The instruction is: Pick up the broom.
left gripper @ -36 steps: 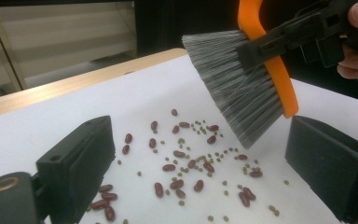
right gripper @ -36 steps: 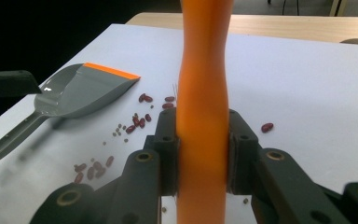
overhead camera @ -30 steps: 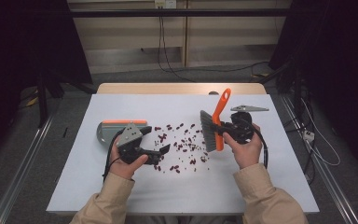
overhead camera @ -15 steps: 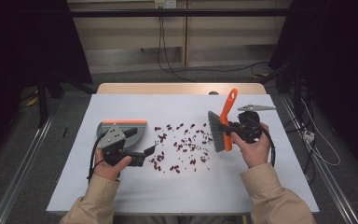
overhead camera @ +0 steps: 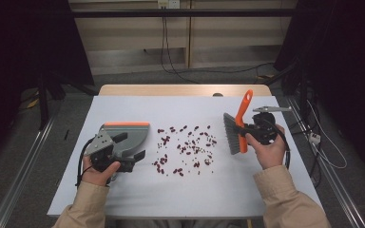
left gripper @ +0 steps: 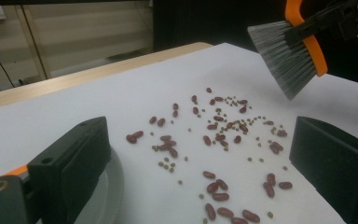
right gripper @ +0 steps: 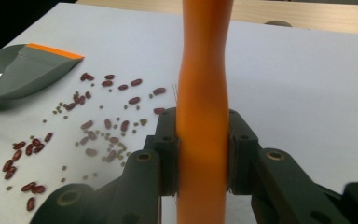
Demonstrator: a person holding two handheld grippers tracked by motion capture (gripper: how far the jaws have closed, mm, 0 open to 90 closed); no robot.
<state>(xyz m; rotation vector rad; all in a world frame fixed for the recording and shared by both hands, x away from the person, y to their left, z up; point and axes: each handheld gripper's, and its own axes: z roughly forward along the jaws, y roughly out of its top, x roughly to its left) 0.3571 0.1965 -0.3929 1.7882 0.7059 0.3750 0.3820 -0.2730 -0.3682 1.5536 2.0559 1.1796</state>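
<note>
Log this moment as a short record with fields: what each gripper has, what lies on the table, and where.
right gripper: shut on the orange handle of the brush, bristles raised off the table at the right
left gripper: jaws apart beside the dustpan, gripping nothing
dustpan: grey with an orange edge, lying on the table at the left
beans: dark red and small green ones scattered between dustpan and brush
table: white top

My right gripper [overhead camera: 248, 129] clamps the orange-handled brush [overhead camera: 236, 131], bristles hanging above the white table [overhead camera: 180, 194]. Scattered beans [overhead camera: 185, 147] lie between it and the grey dustpan [overhead camera: 126, 137], where my left gripper [overhead camera: 126, 152] sits.
</note>
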